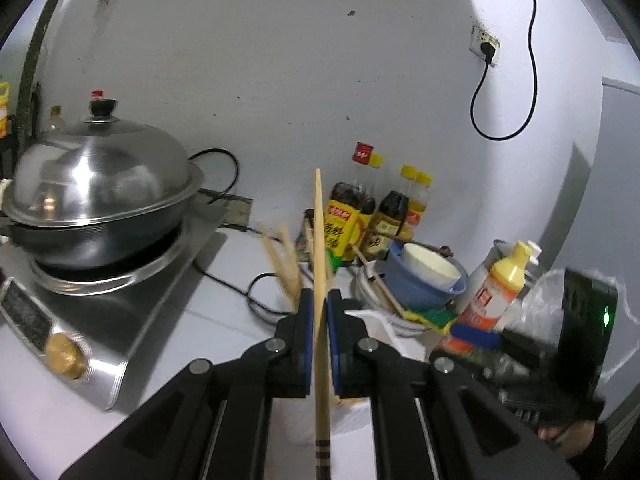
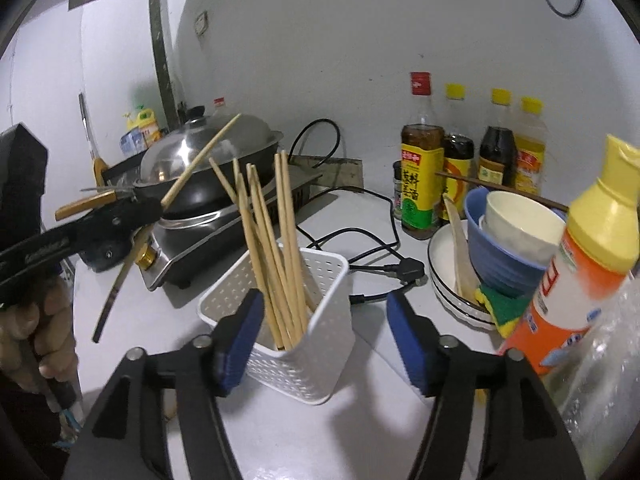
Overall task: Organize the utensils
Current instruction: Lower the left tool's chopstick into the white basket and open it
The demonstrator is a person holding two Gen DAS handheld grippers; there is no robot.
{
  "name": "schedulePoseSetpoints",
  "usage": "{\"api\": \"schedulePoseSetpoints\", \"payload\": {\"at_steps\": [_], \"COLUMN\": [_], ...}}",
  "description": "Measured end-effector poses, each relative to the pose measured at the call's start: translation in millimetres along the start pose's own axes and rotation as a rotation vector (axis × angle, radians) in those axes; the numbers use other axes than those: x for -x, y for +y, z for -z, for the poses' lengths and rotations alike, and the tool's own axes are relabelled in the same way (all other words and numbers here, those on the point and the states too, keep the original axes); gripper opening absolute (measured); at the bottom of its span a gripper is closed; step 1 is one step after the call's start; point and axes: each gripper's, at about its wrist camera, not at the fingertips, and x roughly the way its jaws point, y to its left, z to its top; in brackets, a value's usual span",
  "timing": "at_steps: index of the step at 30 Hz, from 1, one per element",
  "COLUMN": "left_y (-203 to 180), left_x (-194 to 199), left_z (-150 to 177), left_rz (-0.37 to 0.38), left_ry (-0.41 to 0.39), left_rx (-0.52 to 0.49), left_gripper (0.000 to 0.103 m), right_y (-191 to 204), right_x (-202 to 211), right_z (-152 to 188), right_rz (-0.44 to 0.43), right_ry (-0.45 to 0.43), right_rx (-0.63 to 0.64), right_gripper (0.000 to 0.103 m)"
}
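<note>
My left gripper (image 1: 319,308) is shut on a single bamboo chopstick (image 1: 319,240), held above the counter; it also shows in the right wrist view (image 2: 132,204) with the chopstick (image 2: 200,162) slanting through its jaws. A white perforated utensil holder (image 2: 320,320) stands on the counter with several chopsticks (image 2: 272,248) upright in it. My right gripper (image 2: 324,332) is open, its blue pads either side of the holder, not touching. The holder's chopsticks show blurred in the left wrist view (image 1: 286,264).
A lidded wok (image 1: 100,200) sits on an induction cooker (image 1: 100,312) at the left. Sauce bottles (image 2: 472,168) stand against the wall. Stacked bowls and plates (image 2: 500,248), a sponge (image 2: 500,304) and an orange-and-yellow bottle (image 2: 576,264) crowd the right. A black cable (image 2: 372,256) lies behind the holder.
</note>
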Motion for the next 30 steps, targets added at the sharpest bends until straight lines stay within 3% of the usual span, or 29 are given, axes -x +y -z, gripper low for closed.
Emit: {"api": "schedulePoseSetpoints", "payload": {"at_steps": [9, 18, 25, 30], "left_y": [-17.9, -17.3, -22.4, -32.8], "left_x": [-53.8, -77.4, -97.1, -104.5], "left_z": [-16.0, -5.1, 8.9, 18.6], "left_rz": [-0.009, -0.191, -0.191, -0.179], "left_ry": [-0.020, -0.177, -0.154, -0.069], "left_rx": [0.061, 0.195, 0.193, 0.135], "left_gripper": [0.006, 0.006, 0.006, 0.006], "right_y": [-29.0, -52.6, -59.7, -58.5], "right_x": [2.2, 0.1, -1.5, 1.6], "right_z": [4.7, 11.2, 15.3, 17.2], "right_rz": [-0.006, -0.024, -0.021, -0.019], "right_ry": [-0.040, -0.074, -0.079, -0.083], "right_rx": [-0.076, -0.139, -0.157, -0.154], "right_gripper": [0.066, 0.066, 0.066, 0.066]}}
